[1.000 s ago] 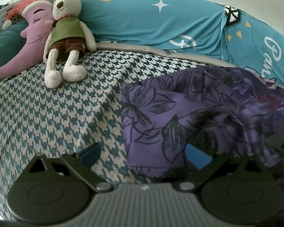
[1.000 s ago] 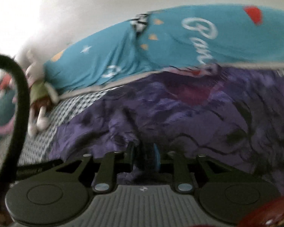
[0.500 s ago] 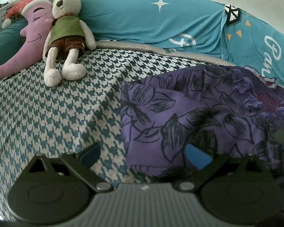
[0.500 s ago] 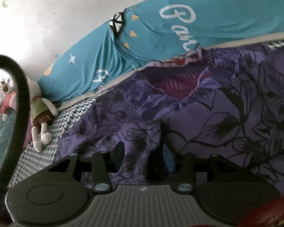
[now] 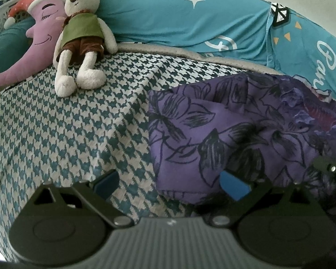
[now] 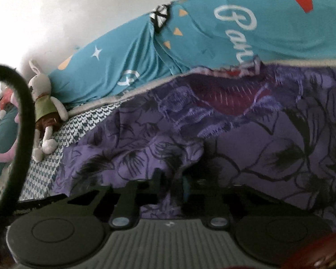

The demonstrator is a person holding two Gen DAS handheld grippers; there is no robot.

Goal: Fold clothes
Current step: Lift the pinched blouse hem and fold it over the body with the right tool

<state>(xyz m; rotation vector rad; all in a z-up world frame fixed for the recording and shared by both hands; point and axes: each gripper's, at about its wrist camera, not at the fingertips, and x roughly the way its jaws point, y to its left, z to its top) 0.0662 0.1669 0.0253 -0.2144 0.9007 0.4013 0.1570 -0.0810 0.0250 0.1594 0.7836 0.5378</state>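
A purple garment with black flower print (image 5: pixel 224 130) lies crumpled on the right side of a houndstooth bed cover (image 5: pixel 67 134). My left gripper (image 5: pixel 169 183) stands open at the garment's near left corner; its right finger (image 5: pixel 234 185) rests over the fabric edge and its left finger (image 5: pixel 105 180) over the cover. In the right wrist view the garment (image 6: pixel 246 148) fills the middle, its dark red inner lining (image 6: pixel 226 99) showing at the far side. My right gripper (image 6: pixel 171 182) is shut on a bunched fold of the garment. A part of that gripper (image 5: pixel 331 168) shows at the right edge of the left wrist view.
A teal pillow with white print (image 5: pixel 190 24) runs along the far side of the bed. A plush rabbit (image 5: pixel 80 35) and a pink moon cushion (image 5: pixel 38 44) lie at the far left. A black cable (image 6: pixel 22 123) hangs at the left of the right wrist view.
The right gripper's fingers, slightly apart half a second ago, have closed on a fold of the garment. The left gripper has barely moved and stays open.
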